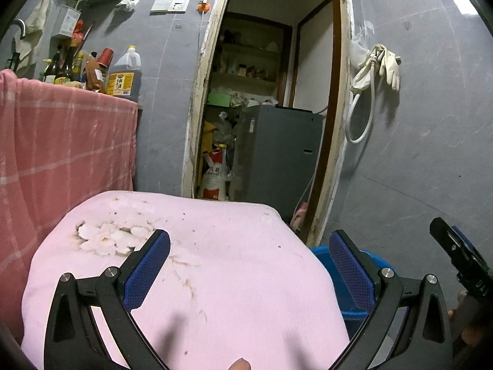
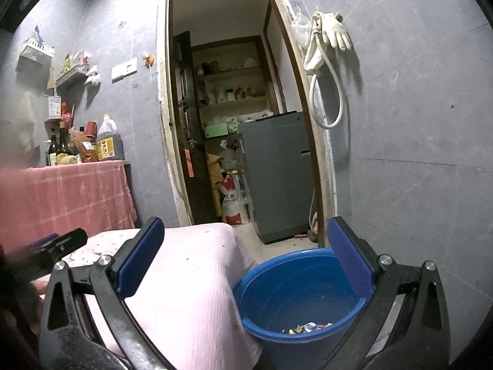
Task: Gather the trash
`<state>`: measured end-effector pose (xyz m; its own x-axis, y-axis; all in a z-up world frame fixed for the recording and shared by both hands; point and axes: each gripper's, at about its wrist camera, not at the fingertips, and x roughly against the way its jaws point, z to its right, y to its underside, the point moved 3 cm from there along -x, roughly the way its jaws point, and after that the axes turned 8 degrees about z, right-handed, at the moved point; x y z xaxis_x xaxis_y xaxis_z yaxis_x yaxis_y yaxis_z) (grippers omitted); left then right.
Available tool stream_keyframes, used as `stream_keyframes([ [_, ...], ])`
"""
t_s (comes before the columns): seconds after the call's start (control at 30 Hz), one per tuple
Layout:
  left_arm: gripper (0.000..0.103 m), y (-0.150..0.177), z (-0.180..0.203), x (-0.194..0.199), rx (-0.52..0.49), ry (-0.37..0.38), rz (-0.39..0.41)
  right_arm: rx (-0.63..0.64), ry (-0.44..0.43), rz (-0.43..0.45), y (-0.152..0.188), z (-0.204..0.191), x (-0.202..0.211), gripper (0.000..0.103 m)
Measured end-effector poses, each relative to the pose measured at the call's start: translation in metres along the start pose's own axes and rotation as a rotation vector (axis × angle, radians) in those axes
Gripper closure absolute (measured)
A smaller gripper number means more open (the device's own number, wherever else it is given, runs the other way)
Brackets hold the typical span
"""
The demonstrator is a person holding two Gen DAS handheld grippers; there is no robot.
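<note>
A small table under a pink cloth point(image 1: 215, 262) fills the lower left wrist view; the cloth is stained, worn patches point(image 1: 114, 234) at its back left and small crumbs point(image 1: 194, 230) scattered over it. My left gripper point(image 1: 249, 246) hangs open above the cloth, nothing between its blue pads. A blue bucket point(image 2: 295, 293) stands on the floor right of the table, with bits of wrappers point(image 2: 308, 327) at its bottom. My right gripper point(image 2: 246, 243) is open and empty, above the table's right edge and the bucket. The bucket's rim point(image 1: 320, 251) shows behind the left gripper's right finger.
A counter draped in red checked cloth point(image 1: 61, 141) carries bottles and an oil jug point(image 1: 124, 75) at left. An open doorway point(image 1: 265, 92) ahead leads to a storeroom with a grey appliance point(image 1: 277, 154) and a sack. Gloves and a hose point(image 1: 379, 67) hang on the grey wall.
</note>
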<state>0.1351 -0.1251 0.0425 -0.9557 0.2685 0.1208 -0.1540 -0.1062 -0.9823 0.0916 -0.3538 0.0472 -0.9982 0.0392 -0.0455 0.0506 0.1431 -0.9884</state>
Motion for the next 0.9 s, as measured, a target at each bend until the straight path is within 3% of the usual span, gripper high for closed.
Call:
stream_keyframes([
  [0.53,0.002,0.018,0.005,0.062,-0.06,-0.01,0.049,0.008,-0.042,0.03,0.008,-0.03,0.043,0.0],
  [0.9,0.002,0.029,-0.016,0.096,-0.045,-0.085,0.056,0.029,-0.07,0.012,0.017,-0.05,0.07,0.0],
])
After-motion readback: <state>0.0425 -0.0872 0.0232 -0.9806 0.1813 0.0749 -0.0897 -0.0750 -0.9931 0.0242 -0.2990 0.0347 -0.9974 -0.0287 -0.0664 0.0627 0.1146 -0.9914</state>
